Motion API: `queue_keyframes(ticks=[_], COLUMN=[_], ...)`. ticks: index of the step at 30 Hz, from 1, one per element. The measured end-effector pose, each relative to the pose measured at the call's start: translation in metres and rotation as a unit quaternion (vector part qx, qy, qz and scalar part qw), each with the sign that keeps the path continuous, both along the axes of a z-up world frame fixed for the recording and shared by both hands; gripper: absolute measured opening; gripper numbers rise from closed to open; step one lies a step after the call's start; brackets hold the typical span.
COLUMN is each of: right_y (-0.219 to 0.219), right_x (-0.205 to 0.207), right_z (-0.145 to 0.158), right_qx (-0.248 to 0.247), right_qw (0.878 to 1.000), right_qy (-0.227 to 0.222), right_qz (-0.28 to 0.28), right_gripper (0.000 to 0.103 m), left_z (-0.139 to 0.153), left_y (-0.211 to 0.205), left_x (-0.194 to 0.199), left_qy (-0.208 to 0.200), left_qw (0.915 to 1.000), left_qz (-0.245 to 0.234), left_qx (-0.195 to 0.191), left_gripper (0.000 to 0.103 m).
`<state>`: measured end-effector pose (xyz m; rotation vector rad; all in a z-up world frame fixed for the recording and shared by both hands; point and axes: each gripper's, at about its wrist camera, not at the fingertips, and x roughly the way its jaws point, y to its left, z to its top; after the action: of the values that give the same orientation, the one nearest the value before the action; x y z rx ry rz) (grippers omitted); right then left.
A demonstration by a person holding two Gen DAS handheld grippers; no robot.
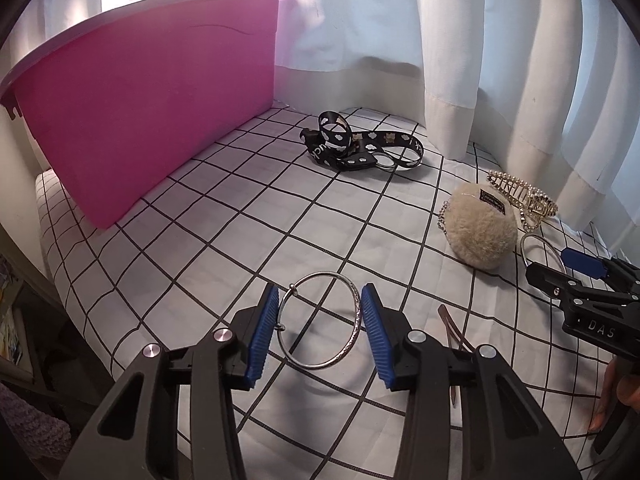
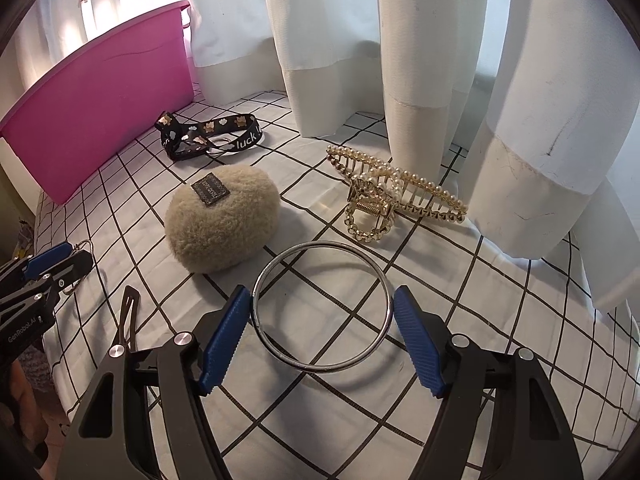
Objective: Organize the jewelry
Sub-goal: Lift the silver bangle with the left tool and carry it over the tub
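A silver bangle (image 1: 352,332) lies on the checked cloth between the blue pads of my left gripper (image 1: 320,332), which is open around it. A larger silver bangle (image 2: 384,276) lies between the pads of my right gripper (image 2: 320,332), also open. The right gripper shows at the right edge of the left wrist view (image 1: 560,272). The left gripper shows at the left edge of the right wrist view (image 2: 64,264). A pink bin (image 1: 140,92) stands at the back left, also in the right wrist view (image 2: 100,108).
A fluffy beige pom-pom (image 2: 220,224) with a ball chain, a pearl-and-gold hair claw (image 2: 396,192), a black patterned lanyard (image 2: 208,136) and a brown hair clip (image 2: 126,316) lie on the cloth. White curtains (image 2: 440,60) hang behind and to the right.
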<state>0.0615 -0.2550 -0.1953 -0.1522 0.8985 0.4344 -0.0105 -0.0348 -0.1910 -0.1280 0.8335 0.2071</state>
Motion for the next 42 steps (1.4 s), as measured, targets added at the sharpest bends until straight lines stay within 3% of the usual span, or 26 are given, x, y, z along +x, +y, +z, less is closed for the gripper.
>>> queue_keyframes(ticks=[13,25,31,42], right_y=[-0.005,-0.007,-0.006,0.015], right_x=[-0.006,-0.013,-0.018,-0.023], right_z=[0.016,0.05,0.079,0.148], right_qx=[0.006,0.016,0.023,0.055], right_qw=[1.0,0.999,0.998,0.993], right_qy=[-0.022,-0.044,-0.059,-0.096], right_qz=[-0.006,-0.006,0.001,0.046], right_gripper=[0.071,0.071,0.071,0.071], left_z=[0.007,0.032,0.06,0.137], left_y=[0.004,0.002,0.003,0.021], left_x=[-0.002,-0.005,-0.008,-0.025], left_qy=[-0.006,-0.018,-0.03,-0.076], left_qw=[1.0,0.9998,0.9995,0.9959], left_qz=[0.004,0.004,0.009,0.047], left_qx=[-0.001,0.001,0.005,0.015], left_gripper=[0.042,0.042,0.042,0.042])
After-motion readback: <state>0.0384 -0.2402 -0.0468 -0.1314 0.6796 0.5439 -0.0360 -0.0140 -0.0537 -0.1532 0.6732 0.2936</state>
